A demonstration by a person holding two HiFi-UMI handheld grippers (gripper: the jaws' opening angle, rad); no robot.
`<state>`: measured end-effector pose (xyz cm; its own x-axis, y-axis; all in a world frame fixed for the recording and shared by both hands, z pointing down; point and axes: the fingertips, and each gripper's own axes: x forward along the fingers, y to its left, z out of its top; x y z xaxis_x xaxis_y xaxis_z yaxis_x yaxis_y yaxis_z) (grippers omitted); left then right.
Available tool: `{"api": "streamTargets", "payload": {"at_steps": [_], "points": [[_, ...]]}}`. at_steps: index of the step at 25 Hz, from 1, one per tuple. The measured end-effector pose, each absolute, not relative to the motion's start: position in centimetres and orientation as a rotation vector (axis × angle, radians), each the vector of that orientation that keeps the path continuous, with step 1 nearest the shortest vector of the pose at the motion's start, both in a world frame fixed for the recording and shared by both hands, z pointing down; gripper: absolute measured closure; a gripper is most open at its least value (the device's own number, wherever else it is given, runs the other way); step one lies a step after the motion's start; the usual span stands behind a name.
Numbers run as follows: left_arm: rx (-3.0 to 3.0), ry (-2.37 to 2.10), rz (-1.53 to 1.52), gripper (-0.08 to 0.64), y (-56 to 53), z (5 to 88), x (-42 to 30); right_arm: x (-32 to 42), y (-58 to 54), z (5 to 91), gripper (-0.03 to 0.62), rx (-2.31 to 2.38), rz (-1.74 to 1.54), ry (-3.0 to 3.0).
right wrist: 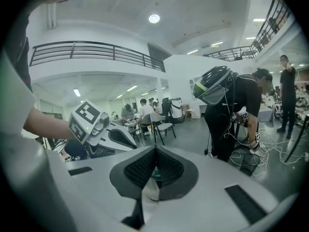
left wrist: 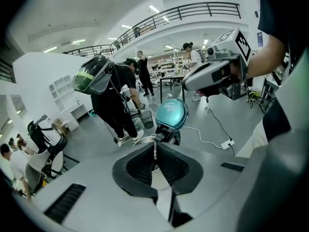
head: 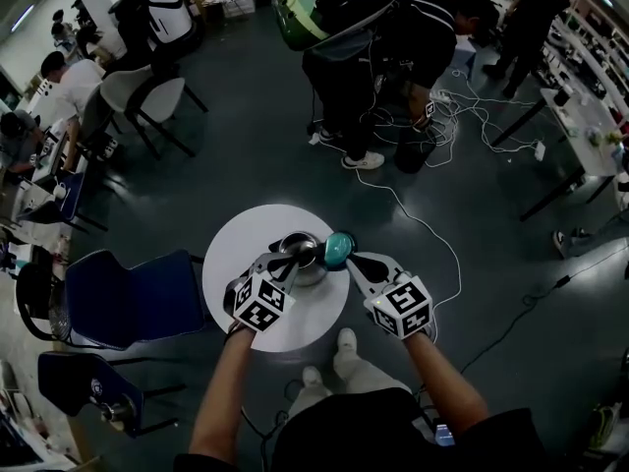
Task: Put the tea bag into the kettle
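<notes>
A steel kettle stands open in the middle of a small round white table. My left gripper hovers over its mouth. In the left gripper view the jaws of that gripper are shut on a thin pale strip of the tea bag; the bag itself is hidden below them. My right gripper holds the teal kettle lid just right of the kettle, lifted and tilted. The lid faces the left gripper's camera. In the right gripper view only a teal sliver shows between the shut jaws.
Two dark blue chairs stand left of the table. A person with a black and green pack bends over beyond it. A white cable runs across the floor on the right. My shoes are under the near edge.
</notes>
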<state>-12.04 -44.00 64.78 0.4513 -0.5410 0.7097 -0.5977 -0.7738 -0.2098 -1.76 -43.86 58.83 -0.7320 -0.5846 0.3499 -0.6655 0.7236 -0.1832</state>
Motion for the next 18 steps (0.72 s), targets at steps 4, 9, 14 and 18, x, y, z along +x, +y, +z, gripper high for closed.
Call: {"api": "streamTargets", "payload": {"at_steps": [4,9,14,18], "points": [[2.649,-1.070,1.159,0.538,-41.9,62.6,-13.0,-3.0,-42.1,57.4,0.575,0.983,0.405,-2.676],[2.667,-1.111,1.034,0.541,-39.4,60.4,-13.7,-4.0,-40.0,56.2,0.575,0.985,0.378,-2.683],[2.654,-1.159,0.868,0.541,-36.6,58.6,-14.7,-5.3,-37.7,54.9,0.575,0.992,0.356,-2.691],[2.660,-1.191,0.738,0.541,-33.8,57.6,-15.9,-6.7,-35.3,54.3,0.575,0.995,0.333,-2.700]]}}
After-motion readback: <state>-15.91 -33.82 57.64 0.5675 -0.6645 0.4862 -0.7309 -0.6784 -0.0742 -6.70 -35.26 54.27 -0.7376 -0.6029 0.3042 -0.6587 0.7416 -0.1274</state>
